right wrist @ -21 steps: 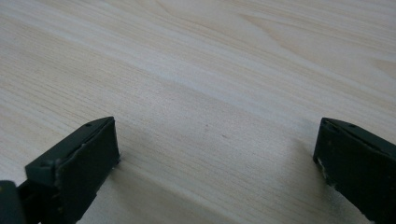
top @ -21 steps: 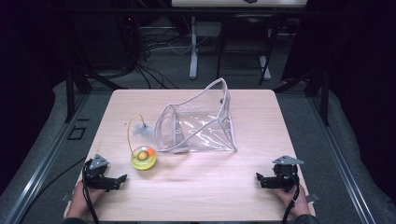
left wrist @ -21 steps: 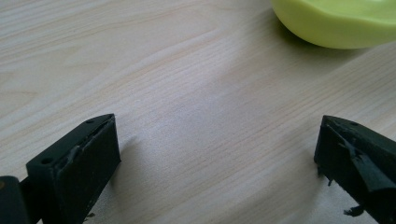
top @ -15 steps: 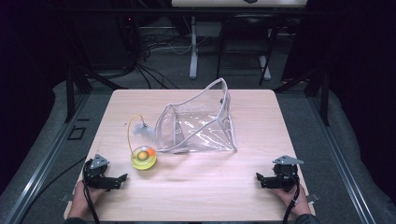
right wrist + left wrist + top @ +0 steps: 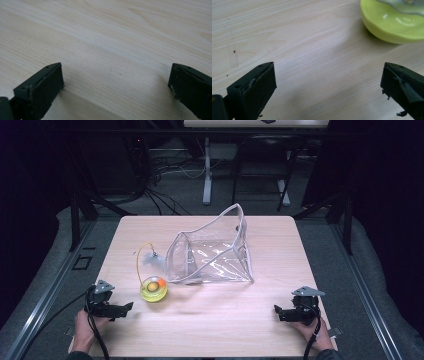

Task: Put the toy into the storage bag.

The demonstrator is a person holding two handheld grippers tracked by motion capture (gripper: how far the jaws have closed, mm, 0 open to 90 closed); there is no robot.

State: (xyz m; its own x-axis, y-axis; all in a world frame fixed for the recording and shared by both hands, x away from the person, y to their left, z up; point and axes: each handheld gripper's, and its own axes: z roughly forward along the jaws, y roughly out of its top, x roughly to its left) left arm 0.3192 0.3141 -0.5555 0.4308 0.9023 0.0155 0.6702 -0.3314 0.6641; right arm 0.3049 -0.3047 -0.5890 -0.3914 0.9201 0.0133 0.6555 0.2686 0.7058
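No change is observed since the earlier frames. Both the left gripper [image 5: 129, 307] and right gripper [image 5: 276, 312] are held wide open, empty. The yellow toy [image 5: 153, 289] rests near the left gripper, beside the clear pouch [image 5: 212, 255]; work is judged not begun.

A pale wood desk [image 5: 280, 320] with rounded corners stands in a dark room. Grey carpet [image 5: 350, 270] covers the floor around it. Metal rails [image 5: 40, 305] run along the floor on both sides of the desk. Behind it, black cables [image 5: 165, 185] lie tangled on the floor beside a white stand [image 5: 207, 170] and black frame legs [image 5: 287, 180]. The far walls are lost in darkness; light falls mainly on the desk.
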